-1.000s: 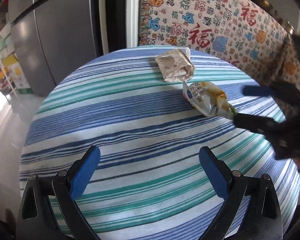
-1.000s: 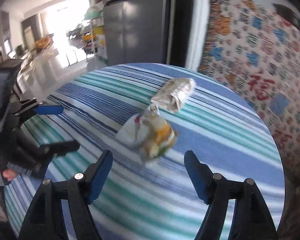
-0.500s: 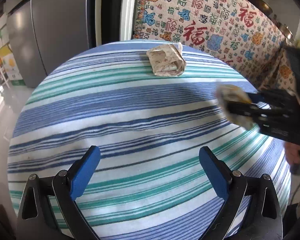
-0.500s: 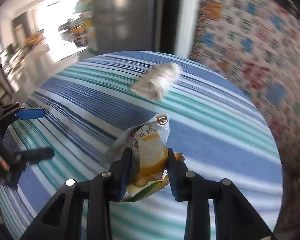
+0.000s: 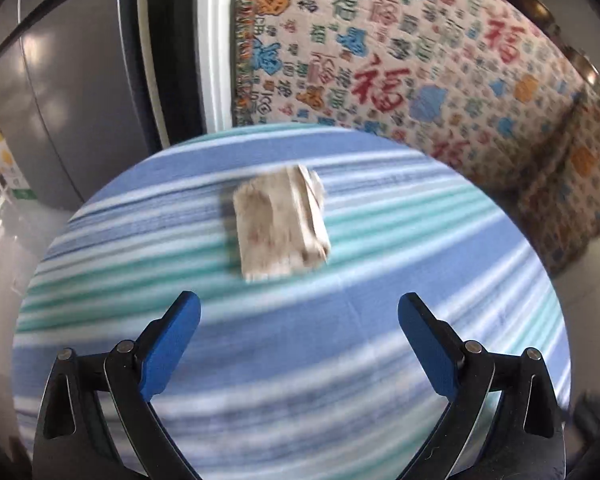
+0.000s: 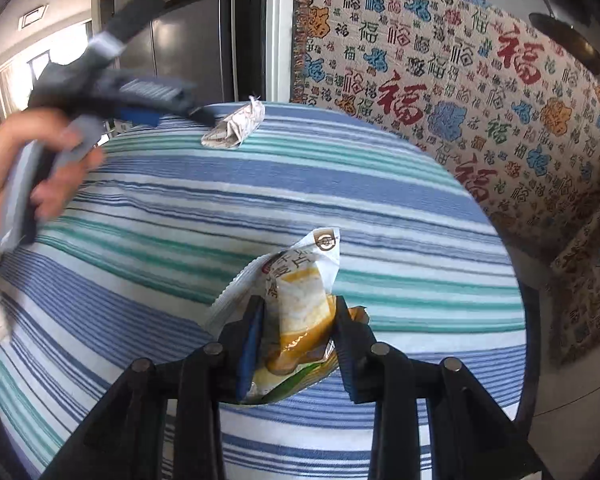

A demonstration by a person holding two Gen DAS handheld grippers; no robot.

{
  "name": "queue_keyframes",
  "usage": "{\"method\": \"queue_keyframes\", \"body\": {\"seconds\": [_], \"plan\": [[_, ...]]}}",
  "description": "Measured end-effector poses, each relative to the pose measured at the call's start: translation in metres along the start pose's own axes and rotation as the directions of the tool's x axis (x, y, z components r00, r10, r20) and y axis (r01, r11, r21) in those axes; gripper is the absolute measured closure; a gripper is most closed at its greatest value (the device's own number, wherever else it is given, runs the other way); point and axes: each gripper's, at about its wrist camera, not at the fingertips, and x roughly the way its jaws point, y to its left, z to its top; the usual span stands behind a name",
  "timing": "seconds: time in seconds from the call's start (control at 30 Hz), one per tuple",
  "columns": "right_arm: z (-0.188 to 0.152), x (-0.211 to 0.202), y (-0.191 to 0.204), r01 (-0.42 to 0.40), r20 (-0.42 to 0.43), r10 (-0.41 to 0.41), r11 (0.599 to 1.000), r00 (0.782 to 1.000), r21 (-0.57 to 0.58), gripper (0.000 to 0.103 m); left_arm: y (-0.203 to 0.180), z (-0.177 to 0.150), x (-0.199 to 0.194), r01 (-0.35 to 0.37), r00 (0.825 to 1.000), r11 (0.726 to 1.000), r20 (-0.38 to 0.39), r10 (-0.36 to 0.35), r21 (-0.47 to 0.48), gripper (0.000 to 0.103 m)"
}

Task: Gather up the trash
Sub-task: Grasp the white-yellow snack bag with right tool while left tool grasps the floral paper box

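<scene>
My right gripper [image 6: 296, 332] pinches the snack wrapper [image 6: 300, 300] in its jaws; my left gripper [image 5: 299, 320] jaws spread before the folded paper [image 5: 280, 224].

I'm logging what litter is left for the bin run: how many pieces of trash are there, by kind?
Snack wrapper, printed white and yellow, clamped in the right gripper: 1
Crumpled paper wrapper, beige, lying on the striped tablecloth ahead of the open left gripper: 1
Total: 2
</scene>
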Motion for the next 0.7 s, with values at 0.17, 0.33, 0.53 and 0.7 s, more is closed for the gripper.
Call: {"method": "queue_keyframes", "body": {"seconds": [0.17,0.33,0.53,0.7], "plan": [[-0.008,0.003,-0.008,0.009,-0.002,-0.009,1.000,1.000,0.010,0.069,-0.003,0.023,0.050,-0.060,0.998,0.998,-0.017,0.060,-0.020,0.004],[-0.015,0.007,-0.016,0.014,0.004,-0.014,1.000,1.000,0.022,0.069,-0.002,0.023,0.087,-0.138,0.989,0.990,-0.055,0.138,0.005,0.009],[-0.015,0.009,-0.020,0.016,0.028,-0.017,0.999,0.999,0.041,0.069,-0.003,0.011,0.065,-0.118,0.993,0.992,0.027,0.117,0.046,0.036],[-0.002,0.011,-0.022,0.006,0.063,-0.012,0.996,0.998,0.089,0.069,-0.005,-0.034,0.005,-0.076,0.997,0.993,0.033,0.074,0.093,0.036]]}}
